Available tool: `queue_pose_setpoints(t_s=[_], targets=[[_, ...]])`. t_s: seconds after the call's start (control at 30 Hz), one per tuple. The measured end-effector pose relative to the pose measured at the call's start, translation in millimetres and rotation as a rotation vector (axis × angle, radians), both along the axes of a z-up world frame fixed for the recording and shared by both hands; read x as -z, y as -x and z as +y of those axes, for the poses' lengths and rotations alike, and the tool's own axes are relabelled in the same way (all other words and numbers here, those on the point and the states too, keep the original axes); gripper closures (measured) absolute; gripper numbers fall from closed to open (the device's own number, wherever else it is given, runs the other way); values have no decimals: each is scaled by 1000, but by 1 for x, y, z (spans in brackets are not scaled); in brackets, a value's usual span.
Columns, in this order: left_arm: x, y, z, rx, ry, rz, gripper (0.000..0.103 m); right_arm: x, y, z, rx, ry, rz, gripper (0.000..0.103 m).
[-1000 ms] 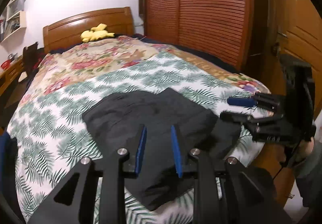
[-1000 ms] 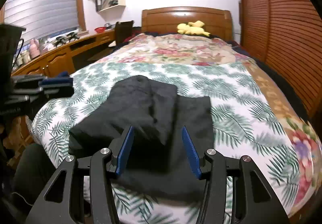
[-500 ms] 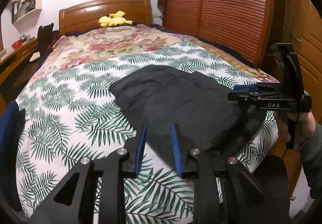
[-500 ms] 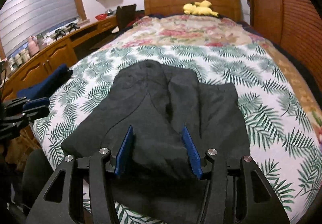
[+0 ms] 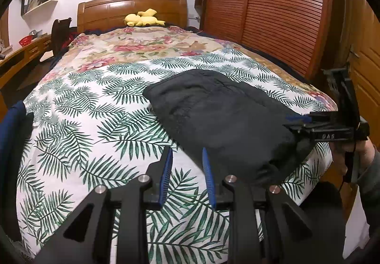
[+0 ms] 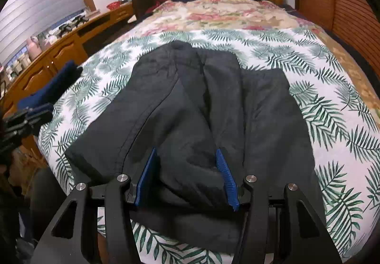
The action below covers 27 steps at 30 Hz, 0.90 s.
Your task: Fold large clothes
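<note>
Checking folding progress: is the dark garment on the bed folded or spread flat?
Partly folded. The dark garment lies in overlapping layers, one panel doubled across its middle, on the leaf-print bedspread.

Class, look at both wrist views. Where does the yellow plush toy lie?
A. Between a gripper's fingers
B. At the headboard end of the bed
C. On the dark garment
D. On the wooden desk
B: the plush toy lies against the headboard, far beyond the dark garment.
</note>
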<state>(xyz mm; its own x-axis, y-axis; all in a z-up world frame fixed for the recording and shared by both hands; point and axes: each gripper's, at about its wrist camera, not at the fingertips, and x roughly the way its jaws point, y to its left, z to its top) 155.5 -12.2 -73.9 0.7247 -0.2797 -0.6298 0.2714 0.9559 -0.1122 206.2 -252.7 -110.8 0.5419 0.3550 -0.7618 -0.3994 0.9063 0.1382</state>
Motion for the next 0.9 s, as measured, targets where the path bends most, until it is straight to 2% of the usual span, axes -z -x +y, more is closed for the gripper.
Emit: queue_pose_setpoints(t_s=[0.17,0.23,0.3,0.33,0.37,0.4,0.47,0.53,0.7,0.8,0.9], targets=[[-2,3,2,-5,3,-7,79,11,-3,-4,-1,-33,68,50],[-2,4,2,-4,6,-9,79,11,-3,-5,-5,-38,75,54],[-3,6,2,-15,7,-15,79,12,0,-3,-20,-27,78,62],[-3,7,2,-17,8,-16,79,12,1,-2,-27,-22,78,69],[-4,7,2,-17,13,-16,79,12,3,1,-43,-17,79,82],[-4,7,2,-17,16,-16,79,11,4,3,-54,-14,76,87],[-5,9,2,-19,20,-19,79,3,11,6,-56,-24,30,94],[-6,9,2,-20,26,-20,79,-15,21,6,-59,-34,-47,96],[-9,8,0,-18,29,-21,79,-69,37,-16,3,-122,-201,99],[-12,6,-4,-15,35,-24,79,-91,53,-32,56,-130,-281,99],[-12,2,-9,-3,45,-23,79,-100,68,-59,113,-106,-319,99]])
